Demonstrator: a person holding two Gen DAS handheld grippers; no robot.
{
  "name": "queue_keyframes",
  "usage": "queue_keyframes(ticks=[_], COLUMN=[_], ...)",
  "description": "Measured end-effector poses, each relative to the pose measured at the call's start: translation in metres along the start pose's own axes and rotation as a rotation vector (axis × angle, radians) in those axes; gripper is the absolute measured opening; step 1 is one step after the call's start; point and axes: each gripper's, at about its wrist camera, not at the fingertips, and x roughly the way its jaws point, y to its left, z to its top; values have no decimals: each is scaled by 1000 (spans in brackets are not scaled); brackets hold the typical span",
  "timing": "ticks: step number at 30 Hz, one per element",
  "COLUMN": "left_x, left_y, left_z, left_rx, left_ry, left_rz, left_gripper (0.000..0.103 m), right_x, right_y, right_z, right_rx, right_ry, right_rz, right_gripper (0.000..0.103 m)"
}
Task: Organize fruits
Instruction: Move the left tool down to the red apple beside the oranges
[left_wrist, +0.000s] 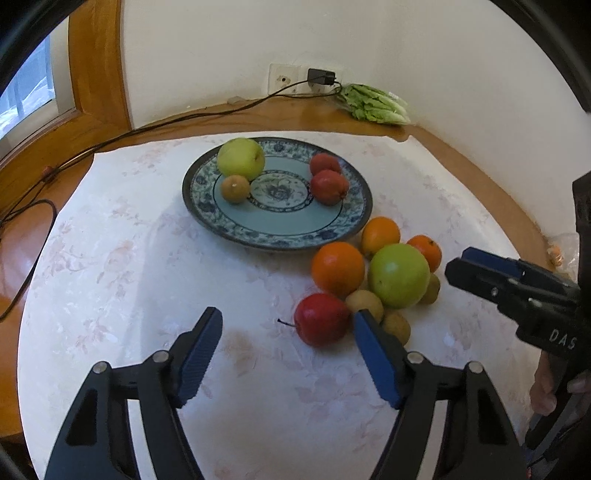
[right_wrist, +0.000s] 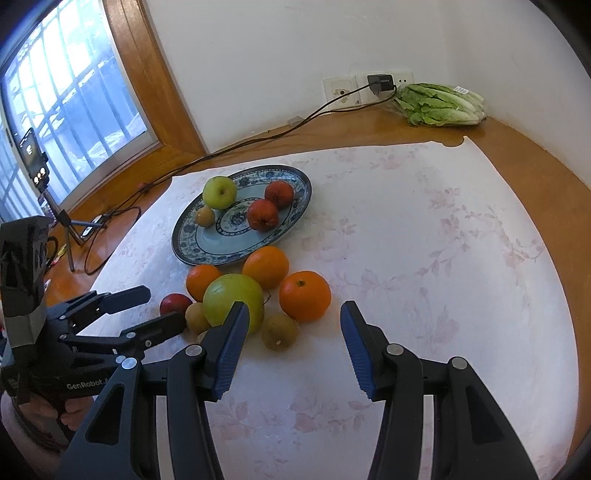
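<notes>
The surface (left_wrist: 110, 258) carries the plate (left_wrist: 277, 229), holding four fruits. Beside it, the loose pile includes the red apple (left_wrist: 321, 319). Left gripper (left_wrist: 288, 345), spread and empty: centre over the apple before closing. Right gripper (right_wrist: 291, 345): spread, empty.

My worktop (right_wrist: 517, 155) is warm polished wood under a pale floral cloth (right_wrist: 424, 240). White walls (right_wrist: 258, 55) meet in the corner behind it. To my left, daylight comes through a barred window (right_wrist: 66, 96) in a wooden frame (right_wrist: 155, 81).
</notes>
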Motion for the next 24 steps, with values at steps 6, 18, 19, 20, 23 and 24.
queue_keyframes(ticks=[6, 18, 19, 20, 23, 24], left_x=[4, -3, -5, -5, -2, 0], left_y=[4, 4, 6, 8, 11, 12], left_z=[2, 4, 5, 5, 5, 4], left_rx=[-25, -17, -19, -21, -27, -30], left_ry=[-7, -32, -39, -43, -40, -36], left_rz=[-61, -40, -22, -6, 22, 27], left_gripper=[57, 33, 33, 33, 33, 33], right_x=[3, 4, 4, 5, 8, 10], right_y=[0, 1, 1, 2, 6, 7], right_z=[-2, -6, -6, -7, -10, -11], right_rx=[5, 1, -3, -6, -31, -40], right_ry=[11, 26, 29, 32, 44, 47], right_rz=[9, 24, 27, 28, 22, 14], right_gripper=[53, 53, 53, 53, 53, 53])
